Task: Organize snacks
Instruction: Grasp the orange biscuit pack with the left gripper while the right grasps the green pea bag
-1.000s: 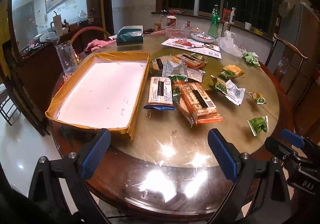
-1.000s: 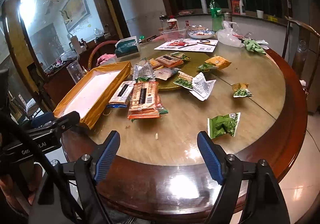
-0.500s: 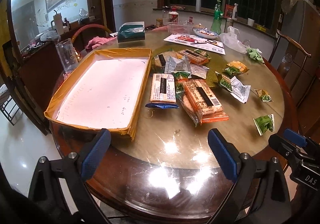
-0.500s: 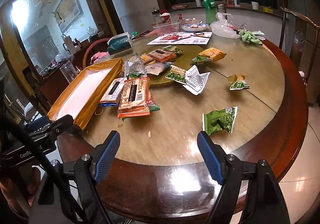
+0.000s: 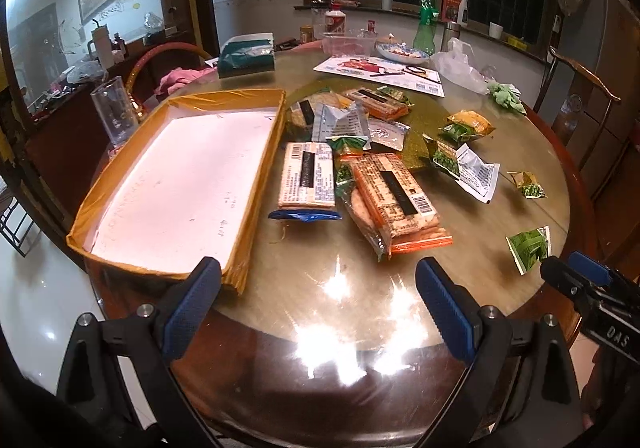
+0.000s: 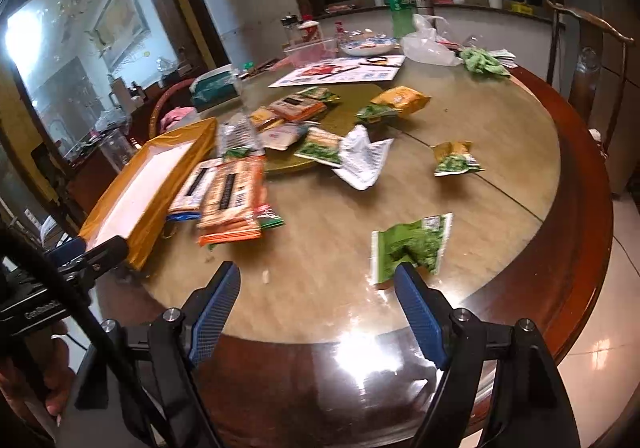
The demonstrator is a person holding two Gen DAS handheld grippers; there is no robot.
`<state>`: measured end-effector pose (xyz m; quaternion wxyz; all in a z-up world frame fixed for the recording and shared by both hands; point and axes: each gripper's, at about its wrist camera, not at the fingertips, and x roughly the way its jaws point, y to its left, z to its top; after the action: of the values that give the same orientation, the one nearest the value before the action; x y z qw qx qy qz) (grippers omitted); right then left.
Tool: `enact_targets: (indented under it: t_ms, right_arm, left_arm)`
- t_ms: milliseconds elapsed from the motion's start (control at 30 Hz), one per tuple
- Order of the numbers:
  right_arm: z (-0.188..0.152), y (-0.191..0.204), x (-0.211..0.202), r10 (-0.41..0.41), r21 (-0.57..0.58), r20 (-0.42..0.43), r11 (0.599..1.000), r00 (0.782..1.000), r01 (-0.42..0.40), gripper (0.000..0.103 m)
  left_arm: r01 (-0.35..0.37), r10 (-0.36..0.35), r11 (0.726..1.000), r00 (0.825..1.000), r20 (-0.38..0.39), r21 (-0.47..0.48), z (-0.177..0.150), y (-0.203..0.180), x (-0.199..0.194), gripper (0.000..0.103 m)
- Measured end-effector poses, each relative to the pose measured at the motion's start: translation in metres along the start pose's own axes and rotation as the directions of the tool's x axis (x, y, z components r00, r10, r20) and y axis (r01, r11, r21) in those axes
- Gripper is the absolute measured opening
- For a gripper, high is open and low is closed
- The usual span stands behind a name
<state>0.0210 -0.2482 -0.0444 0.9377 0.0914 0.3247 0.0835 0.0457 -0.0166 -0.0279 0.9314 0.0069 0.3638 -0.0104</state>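
While agape, both claws (left [image 5: 316,304], right [image 6: 318,312]) empty.

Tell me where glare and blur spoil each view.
Left wrist view: mostly sharp; ceiling-light glare sits on the table near its front edge, between the fingers of the left gripper. Right wrist view: motion blur smears the orange cracker pack; glare near the right gripper.
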Motion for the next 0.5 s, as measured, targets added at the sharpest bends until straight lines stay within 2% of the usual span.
enact_targets:
  t_ms: [167,200,300,400,500]
  right_arm:
    - [0.008,-0.028,0.014,-0.070,0.038,-0.053,0.997,0.996,0.072,0.080]
    - [0.009,-0.036,0.019,-0.096,0.055,-0.078,0.993,0.992,0.101,0.080]
    - [0.008,-0.051,0.031,-0.107,0.090,-0.149,0.989,0.983,0.121,0.080]
    - [0.007,-0.058,0.043,-0.111,0.108,-0.168,0.986,0.980,0.130,0.080]
    - [0.006,-0.053,0.049,-0.150,0.071,-0.162,0.984,0.975,0.163,0.079]
  left_arm:
    - [-0.015,0.016,0.999,0.999,-0.034,0.034,0.009,-0.005,0.013,0.098]
    - [-0.025,0.027,0.999,0.999,-0.044,0.048,0.010,-0.007,0.016,0.098]
    - [-0.034,0.039,0.997,0.997,-0.069,0.073,0.017,-0.012,0.026,0.098]
    - [-0.017,0.023,0.997,0.996,-0.085,0.071,0.025,-0.017,0.036,0.098]
    - [0.002,0.006,0.997,0.994,-0.109,0.076,0.038,-0.024,0.052,0.098]
